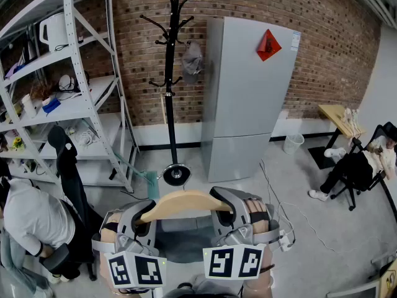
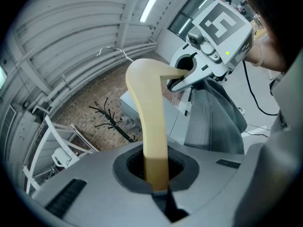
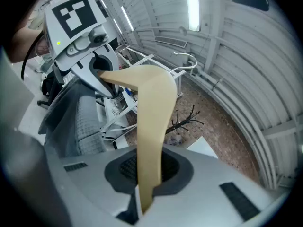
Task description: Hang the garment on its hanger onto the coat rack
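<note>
Holding a wooden hanger (image 1: 186, 202) level at 6 o'clock in the head view, low and close to the camera. Clamped shut on its left arm with the left gripper (image 1: 144, 219); clamped shut on its right arm with the right gripper (image 1: 224, 211). In each gripper view, pale wood running straight out from between the closed jaws, no gap on either side. Draped from the hanger, a grey garment (image 2: 213, 122), hanging below the bar between the 2 grippers, with a knitted texture in the right gripper view. Topped with a metal hook (image 2: 113, 51), curving free, touching nothing.

At 12 o'clock from the hanger, a black coat rack (image 1: 175, 73), upright on a round base before the brick wall (image 1: 322, 36), well apart from the hanger. Hung on 1 of its right-hand pegs, a grey cap (image 1: 192, 59). Not yet on the rack: hanger and garment.

At 1 o'clock, just beside the rack, a silver 2-door fridge (image 1: 248, 98) with a red triangular tag (image 1: 268, 45) near its top. At 10 o'clock, white metal shelving (image 1: 77, 85) with a white kettle (image 1: 53, 30) on the top shelf. At 8 o'clock, a person in a white shirt (image 1: 28, 219), bent over. At 3 o'clock, a seated person (image 1: 356, 166), near a small wooden table (image 1: 338, 118). At 2 o'clock, a white wastebasket (image 1: 293, 143) by the wall.
</note>
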Action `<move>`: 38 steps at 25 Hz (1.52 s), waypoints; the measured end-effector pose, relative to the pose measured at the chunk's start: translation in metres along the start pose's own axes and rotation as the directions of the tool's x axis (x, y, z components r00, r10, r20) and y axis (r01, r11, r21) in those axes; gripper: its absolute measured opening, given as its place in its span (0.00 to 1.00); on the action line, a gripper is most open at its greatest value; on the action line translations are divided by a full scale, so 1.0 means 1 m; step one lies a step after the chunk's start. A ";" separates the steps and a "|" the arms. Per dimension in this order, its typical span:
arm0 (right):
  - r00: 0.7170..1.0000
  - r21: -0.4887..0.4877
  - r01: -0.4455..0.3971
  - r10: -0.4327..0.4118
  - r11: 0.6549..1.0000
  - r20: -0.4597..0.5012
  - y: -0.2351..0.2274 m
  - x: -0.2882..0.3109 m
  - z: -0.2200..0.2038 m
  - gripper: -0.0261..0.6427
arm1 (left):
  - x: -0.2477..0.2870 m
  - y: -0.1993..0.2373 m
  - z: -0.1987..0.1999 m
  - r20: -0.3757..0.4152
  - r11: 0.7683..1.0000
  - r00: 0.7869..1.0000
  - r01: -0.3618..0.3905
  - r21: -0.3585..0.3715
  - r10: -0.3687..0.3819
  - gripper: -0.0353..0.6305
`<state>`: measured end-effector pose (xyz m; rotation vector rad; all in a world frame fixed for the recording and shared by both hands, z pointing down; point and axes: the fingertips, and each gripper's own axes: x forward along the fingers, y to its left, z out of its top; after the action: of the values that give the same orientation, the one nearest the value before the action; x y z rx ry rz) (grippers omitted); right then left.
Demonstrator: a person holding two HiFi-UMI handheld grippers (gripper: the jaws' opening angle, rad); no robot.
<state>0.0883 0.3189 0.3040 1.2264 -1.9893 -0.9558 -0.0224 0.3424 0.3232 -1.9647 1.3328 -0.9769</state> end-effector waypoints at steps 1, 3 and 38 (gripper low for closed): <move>1.000 0.001 -0.001 0.001 1.000 0.000 0.000 -0.001 -0.001 0.08 | 0.000 -0.001 0.001 0.000 1.000 1.000 0.001 0.001 -0.001 0.06; 1.000 0.003 -0.002 0.002 1.000 -0.002 0.001 -0.002 -0.003 0.08 | 0.000 -0.003 0.001 0.001 1.000 1.000 0.003 0.002 -0.003 0.06; 0.996 -0.031 -0.058 0.060 0.998 0.062 -0.025 0.058 -0.050 0.08 | 0.074 -0.009 0.019 -0.048 0.999 0.998 -0.037 -0.015 0.036 0.06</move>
<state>0.1170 0.2447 0.3187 1.1280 -2.0408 -1.0018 0.0157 0.2773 0.3380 -1.9328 1.4021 -1.0049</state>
